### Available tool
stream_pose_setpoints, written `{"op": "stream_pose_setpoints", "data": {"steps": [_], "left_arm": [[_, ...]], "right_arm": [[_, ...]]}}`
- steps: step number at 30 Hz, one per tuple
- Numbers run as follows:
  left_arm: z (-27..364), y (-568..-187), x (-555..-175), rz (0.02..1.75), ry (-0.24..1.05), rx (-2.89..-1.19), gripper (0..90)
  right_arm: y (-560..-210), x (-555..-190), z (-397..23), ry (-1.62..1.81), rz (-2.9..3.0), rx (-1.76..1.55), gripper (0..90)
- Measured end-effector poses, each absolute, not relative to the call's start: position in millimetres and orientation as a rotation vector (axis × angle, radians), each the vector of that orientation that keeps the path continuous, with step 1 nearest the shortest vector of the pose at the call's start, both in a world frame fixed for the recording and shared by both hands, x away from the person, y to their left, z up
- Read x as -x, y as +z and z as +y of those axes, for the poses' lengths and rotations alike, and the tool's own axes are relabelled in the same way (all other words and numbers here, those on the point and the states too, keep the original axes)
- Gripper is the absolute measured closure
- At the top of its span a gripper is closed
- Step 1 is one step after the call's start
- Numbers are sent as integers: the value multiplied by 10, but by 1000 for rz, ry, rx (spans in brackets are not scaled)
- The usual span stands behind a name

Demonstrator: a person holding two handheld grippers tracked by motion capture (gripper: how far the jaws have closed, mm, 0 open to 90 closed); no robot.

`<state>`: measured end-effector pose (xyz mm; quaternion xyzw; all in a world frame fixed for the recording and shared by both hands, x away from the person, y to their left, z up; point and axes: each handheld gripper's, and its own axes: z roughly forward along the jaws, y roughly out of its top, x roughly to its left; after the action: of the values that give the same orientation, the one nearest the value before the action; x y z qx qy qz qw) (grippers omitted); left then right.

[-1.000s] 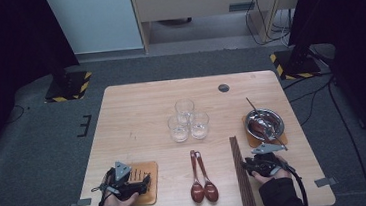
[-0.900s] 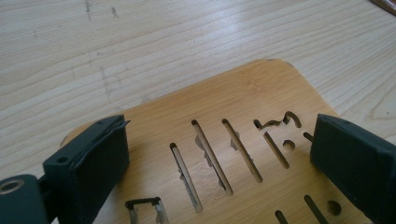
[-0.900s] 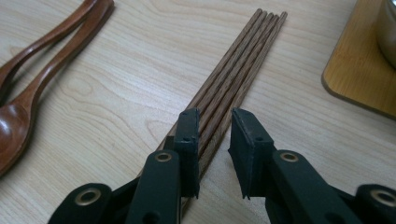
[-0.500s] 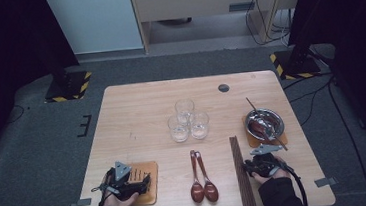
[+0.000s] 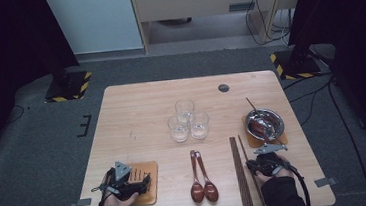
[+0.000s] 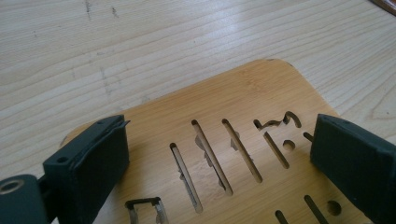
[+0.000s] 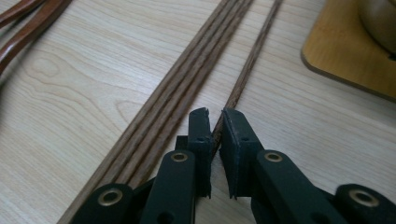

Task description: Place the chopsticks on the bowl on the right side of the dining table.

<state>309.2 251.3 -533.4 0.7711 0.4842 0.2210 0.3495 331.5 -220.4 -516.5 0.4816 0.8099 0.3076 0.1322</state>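
Light wooden table (image 5: 136,112) on grey carpet, dark room around it, pale cabinet and a desk with hanging cables behind.

Count on the table: three clear glasses (image 5: 188,119) bunched at the centre; two dark red-brown spoons (image 5: 202,181) side by side, bowls toward the person; wooden chopsticks, three lying tight together in a bundle (image 7: 177,93) and one single chopstick (image 7: 247,70) just to their right, slightly apart. Two wooden coasters: a slotted coaster (image 6: 243,154) at the near left corner, and a second coaster (image 5: 279,137) at the right, bearing one metal bowl (image 5: 264,123) with a utensil resting in it. One small dark round plug (image 5: 224,88) in the tabletop at the far side.

Left gripper (image 5: 127,180): rests over the slotted coaster, jaws spread wide, one pad to either side of the cut-out slots; nothing gripped.

Right gripper (image 7: 215,119): low on the table at the near end of the single chopstick. Jaws have just been closing, with the chopstick running between them; now nearly together, pinching it. The chopstick lies flat on the table, well clear of the second coaster.
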Motion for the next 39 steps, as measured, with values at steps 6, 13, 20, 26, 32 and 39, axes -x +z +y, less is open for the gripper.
{"op": "stream_pose_setpoints", "data": {"steps": [6, 13, 20, 26, 32, 39], "left_arm": [[2513, -5334, -3092, 1255, 573, -1998, 35], [2513, -5334, -3092, 1255, 573, -1998, 35], [2513, -5334, -3092, 1255, 573, -1998, 35], [2512, -5333, -3092, 1255, 572, -1998, 35], [2511, -5334, -3093, 1255, 572, -1998, 34], [2511, -5334, -3093, 1256, 572, -1998, 34]], "right_arm": [[-5159, -3319, -2251, 873, 2337, -1419, 846], [-5162, -3330, -2301, 867, 2315, -1431, 850], [-5164, -3349, -2331, 867, 2286, -1444, 851], [-5180, -3359, -2337, 873, 2272, -1442, 843], [-5184, -3335, -2371, 877, 2265, -1446, 804], [-5160, -3228, -2437, 903, 2245, -1456, 793]]}}
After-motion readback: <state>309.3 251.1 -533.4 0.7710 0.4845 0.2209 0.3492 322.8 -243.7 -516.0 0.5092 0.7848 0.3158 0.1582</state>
